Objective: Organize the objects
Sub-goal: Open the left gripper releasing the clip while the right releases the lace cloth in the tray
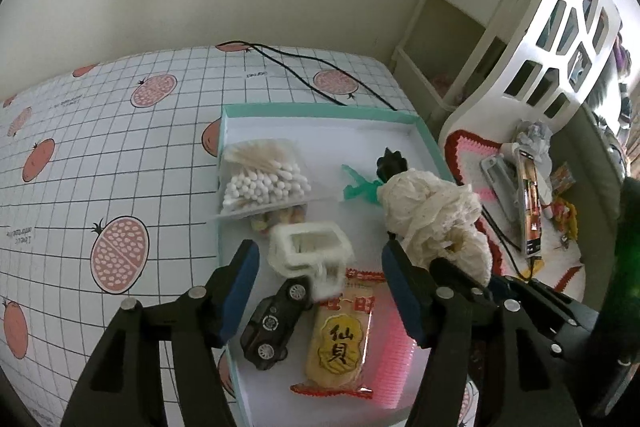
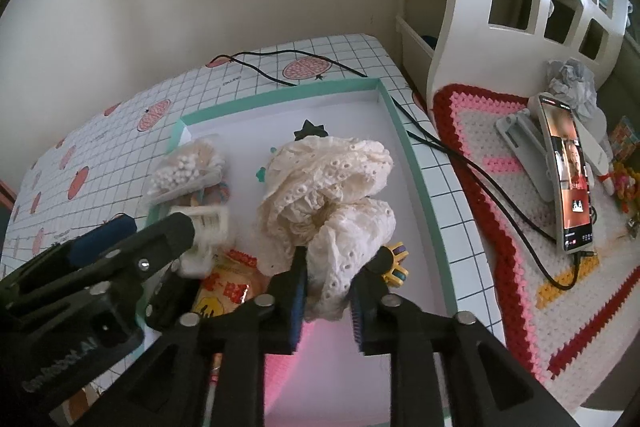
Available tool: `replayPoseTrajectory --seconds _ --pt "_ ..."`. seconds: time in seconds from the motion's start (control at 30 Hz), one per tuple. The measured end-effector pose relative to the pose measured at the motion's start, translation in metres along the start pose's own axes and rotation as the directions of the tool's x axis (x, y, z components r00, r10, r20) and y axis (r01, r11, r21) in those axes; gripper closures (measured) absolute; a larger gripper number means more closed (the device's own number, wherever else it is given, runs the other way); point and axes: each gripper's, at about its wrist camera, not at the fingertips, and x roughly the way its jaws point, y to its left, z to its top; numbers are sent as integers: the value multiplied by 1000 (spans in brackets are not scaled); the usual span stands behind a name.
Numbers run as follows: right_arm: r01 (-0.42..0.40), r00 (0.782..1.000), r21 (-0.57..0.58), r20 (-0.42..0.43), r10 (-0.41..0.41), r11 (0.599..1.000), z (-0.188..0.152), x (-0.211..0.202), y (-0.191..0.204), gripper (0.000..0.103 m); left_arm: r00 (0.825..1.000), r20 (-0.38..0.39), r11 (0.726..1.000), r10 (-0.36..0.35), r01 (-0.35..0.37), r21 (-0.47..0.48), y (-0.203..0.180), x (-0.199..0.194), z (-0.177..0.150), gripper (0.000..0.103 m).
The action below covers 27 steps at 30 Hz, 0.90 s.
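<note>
R gripper clamps cream lace scrunchie above teal-rimmed tray; placing step, needs free spot + release. L gripper wide open, empty, over white toy truck.

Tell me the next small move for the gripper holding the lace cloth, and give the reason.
Probably lower the right gripper toward the bare white floor of the tray and open there. It is shut on the cream lace cloth, which hangs bunched above the tray; the left gripper stands open over the white toy truck, so that side is taken.
</note>
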Motion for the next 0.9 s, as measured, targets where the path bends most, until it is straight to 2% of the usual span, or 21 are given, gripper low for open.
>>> replayPoseTrajectory --seconds 0.13,0.23,0.3,0.47,0.53,0.73,0.8,0.9 --pt "-5 1000 -1 7 5 1000 -1 -5 -1 75 1000 9 1000 0 0 -9 1 -8 -1 37" --pt "-9 1000 -5 13 9 1000 -3 -9 1 64 1000 10 1000 3 -3 -27 4 -12 -1 37" --pt "-11 1000 -11 15 11 1000 -4 -11 2 60 1000 9 999 13 -13 -36 6 -15 -2 31" --pt "-12 1000 -17 24 13 1000 -7 -17 6 48 999 20 998 28 -26 -55 12 -25 -6 26" --pt "-15 999 -18 28 16 1000 -7 -19 7 43 999 22 997 29 -27 -65 16 -29 -6 18" --pt "-18 999 -33 34 19 999 -11 -23 12 25 998 33 993 58 -54 -102 28 -36 -11 15" --pt "-21 999 -38 37 22 999 -13 -25 14 22 996 44 991 72 -66 -115 33 -40 -13 3" --pt "-26 999 -47 40 28 999 -15 -28 17 12 994 62 988 92 -84 -127 39 -46 -15 1"
